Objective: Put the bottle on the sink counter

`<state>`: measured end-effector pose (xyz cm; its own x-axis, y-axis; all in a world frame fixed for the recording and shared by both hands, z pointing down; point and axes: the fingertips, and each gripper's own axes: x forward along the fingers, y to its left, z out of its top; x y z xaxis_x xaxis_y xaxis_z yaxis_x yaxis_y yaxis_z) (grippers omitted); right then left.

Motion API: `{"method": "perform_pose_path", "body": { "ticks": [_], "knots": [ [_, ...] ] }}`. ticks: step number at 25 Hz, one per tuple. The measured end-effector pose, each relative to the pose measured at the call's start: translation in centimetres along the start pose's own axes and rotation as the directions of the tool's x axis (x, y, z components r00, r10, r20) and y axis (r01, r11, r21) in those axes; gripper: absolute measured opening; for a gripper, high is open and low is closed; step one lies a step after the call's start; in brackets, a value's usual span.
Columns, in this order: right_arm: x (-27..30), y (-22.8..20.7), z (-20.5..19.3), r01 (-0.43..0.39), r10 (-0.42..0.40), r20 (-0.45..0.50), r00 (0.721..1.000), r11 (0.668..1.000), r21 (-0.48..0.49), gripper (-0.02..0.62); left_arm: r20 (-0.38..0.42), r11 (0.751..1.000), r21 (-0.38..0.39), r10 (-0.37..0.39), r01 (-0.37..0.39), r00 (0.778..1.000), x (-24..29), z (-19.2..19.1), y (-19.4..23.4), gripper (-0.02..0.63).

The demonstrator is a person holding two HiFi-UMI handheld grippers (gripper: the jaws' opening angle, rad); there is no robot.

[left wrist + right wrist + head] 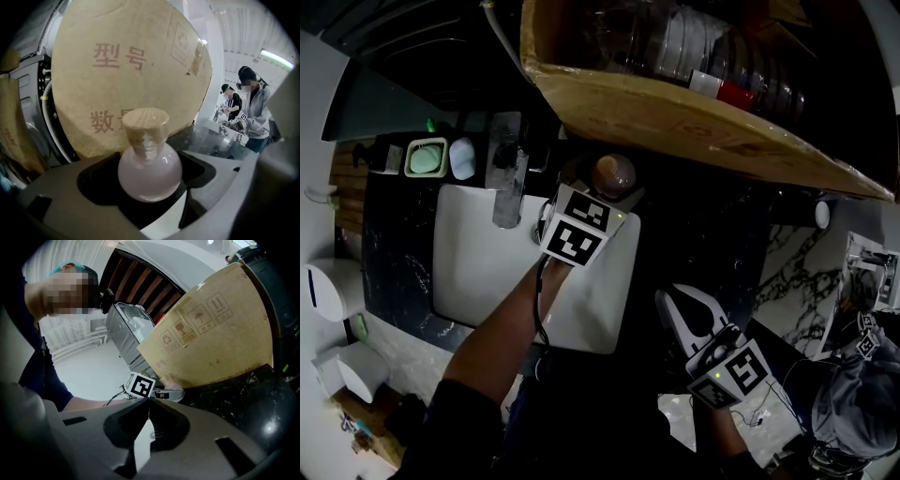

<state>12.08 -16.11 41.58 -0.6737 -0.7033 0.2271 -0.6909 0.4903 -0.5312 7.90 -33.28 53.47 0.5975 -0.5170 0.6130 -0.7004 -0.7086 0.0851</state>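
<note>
Your left gripper (152, 185), at the upper right corner of the white rectangular sink basin (478, 272), clamps a round pale-pink glass bottle with a wooden cap (149, 161). Your right gripper (672, 300), at lower right over the black marble counter (394, 262), has its jaws pressed together, empty.

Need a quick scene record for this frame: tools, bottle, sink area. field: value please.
left tool: shut on the bottle's round body
bottle: pale, round, wood-look cap, upright
bottle location: by the back right corner of the basin, under the edge of the cardboard box; contact with the counter cannot be told
right tool: shut, empty, low and right of the basin
faucet: behind the basin, left of the bottle
task status: bottle not yet released
</note>
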Motion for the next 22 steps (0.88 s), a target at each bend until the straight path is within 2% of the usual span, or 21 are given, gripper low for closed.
{"method": "perform_pose_path", "body": {
  "ticks": [22],
  "knots": [
    [-0.01, -0.7, 0.03, -0.001, 0.001, -0.003, 1.0, 1.0, 0.017, 0.026, -0.017, 0.996, 0.069, 0.061, -0.06, 0.998, 0.94, 0.1, -0.42, 0.388]
  ]
}}
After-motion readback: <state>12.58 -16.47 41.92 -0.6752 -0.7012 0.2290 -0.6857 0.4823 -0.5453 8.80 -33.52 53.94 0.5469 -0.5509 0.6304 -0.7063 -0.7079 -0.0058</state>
